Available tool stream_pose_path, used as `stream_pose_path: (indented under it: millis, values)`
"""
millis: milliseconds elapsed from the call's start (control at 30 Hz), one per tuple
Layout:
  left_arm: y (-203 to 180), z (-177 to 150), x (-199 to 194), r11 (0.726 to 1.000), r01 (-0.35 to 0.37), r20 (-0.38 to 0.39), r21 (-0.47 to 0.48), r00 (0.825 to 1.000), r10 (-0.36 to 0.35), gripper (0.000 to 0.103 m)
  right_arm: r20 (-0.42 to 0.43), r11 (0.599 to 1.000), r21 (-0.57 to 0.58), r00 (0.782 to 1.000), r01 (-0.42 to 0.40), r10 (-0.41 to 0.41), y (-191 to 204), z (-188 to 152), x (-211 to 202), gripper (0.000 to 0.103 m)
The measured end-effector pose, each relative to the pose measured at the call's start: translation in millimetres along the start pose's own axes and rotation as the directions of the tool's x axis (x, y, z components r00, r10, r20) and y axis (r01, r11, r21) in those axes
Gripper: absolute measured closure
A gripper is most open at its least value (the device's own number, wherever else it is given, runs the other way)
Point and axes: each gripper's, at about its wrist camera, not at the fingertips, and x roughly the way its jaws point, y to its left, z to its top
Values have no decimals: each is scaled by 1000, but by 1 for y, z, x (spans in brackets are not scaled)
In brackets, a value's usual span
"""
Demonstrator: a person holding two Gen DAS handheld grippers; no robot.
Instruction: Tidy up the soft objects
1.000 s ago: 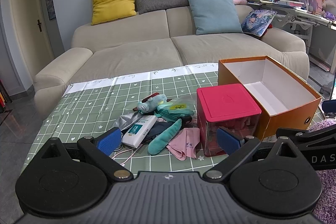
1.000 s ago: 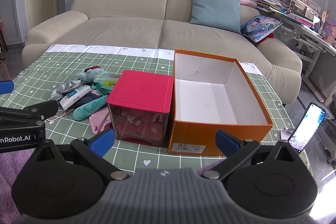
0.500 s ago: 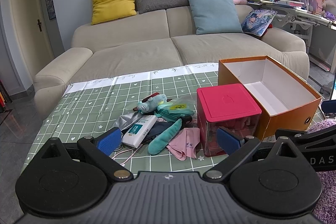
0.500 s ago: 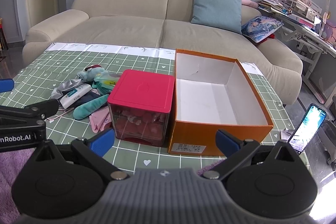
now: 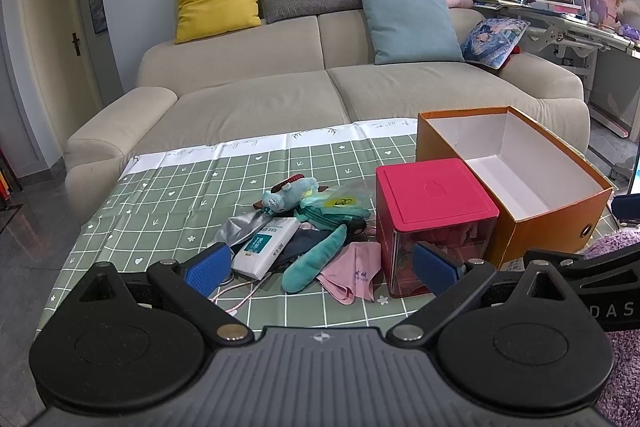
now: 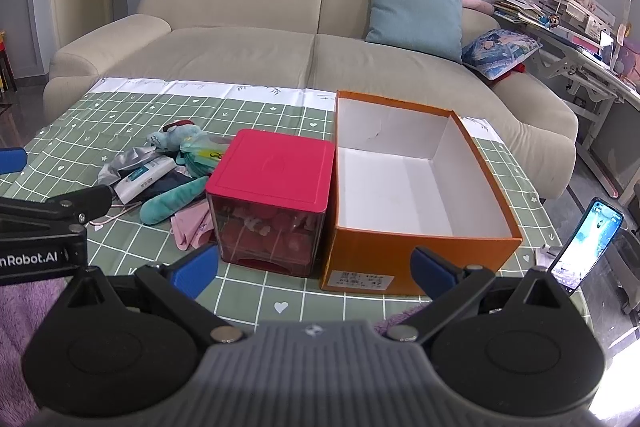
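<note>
A heap of soft things lies on the green checked tablecloth: a teal plush strip, a pink cloth, a small blue plush animal, a white tissue pack and a silver pouch. The heap also shows in the right wrist view, with the teal strip. An open orange box with a white, empty inside stands at the right. My left gripper is open, just short of the heap. My right gripper is open, before the boxes.
A red-lidded clear cube box stands between the heap and the orange box. A beige sofa with cushions lies behind the table. A phone stands at the right table edge. A purple rug is below.
</note>
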Motion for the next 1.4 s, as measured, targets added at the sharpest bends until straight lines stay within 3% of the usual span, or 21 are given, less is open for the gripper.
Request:
stream_pose_path:
  millis: [200, 367, 633, 867, 967, 1200, 1267, 1400]
  values:
    - [0, 0, 0, 1000, 1, 1, 10, 1000, -1, 0, -4, 1000, -3, 1000, -3, 3, 2, 0, 1, 3]
    - [5, 4, 0, 999, 0, 4, 44, 1000, 0, 0, 18, 999, -16, 999, -51, 52, 4, 2, 0, 3]
    - [34, 9, 18, 994, 104, -53, -18, 993, -105, 13, 38, 974, -129, 981, -184, 190, 21, 14, 15, 3]
    - [68, 22, 45, 985, 174, -109, -17, 978, -175, 20, -19, 928, -216, 952, -302, 305, 42, 48, 47, 17]
    - [80, 29, 61, 973, 231, -118, -2, 966, -230, 23, -37, 909, -257, 944, -327, 329, 51, 68, 63, 21]
    - [93, 50, 110, 953, 297, -202, 62, 939, -280, 24, -155, 859, -331, 920, -391, 359, 74, 119, 119, 23]
    - [96, 57, 125, 943, 323, -224, 78, 928, -299, 25, -198, 837, -362, 911, -410, 361, 82, 130, 135, 29]
    - [98, 69, 159, 920, 363, -281, 146, 907, -313, 35, -273, 802, -394, 890, -450, 365, 93, 142, 165, 31]
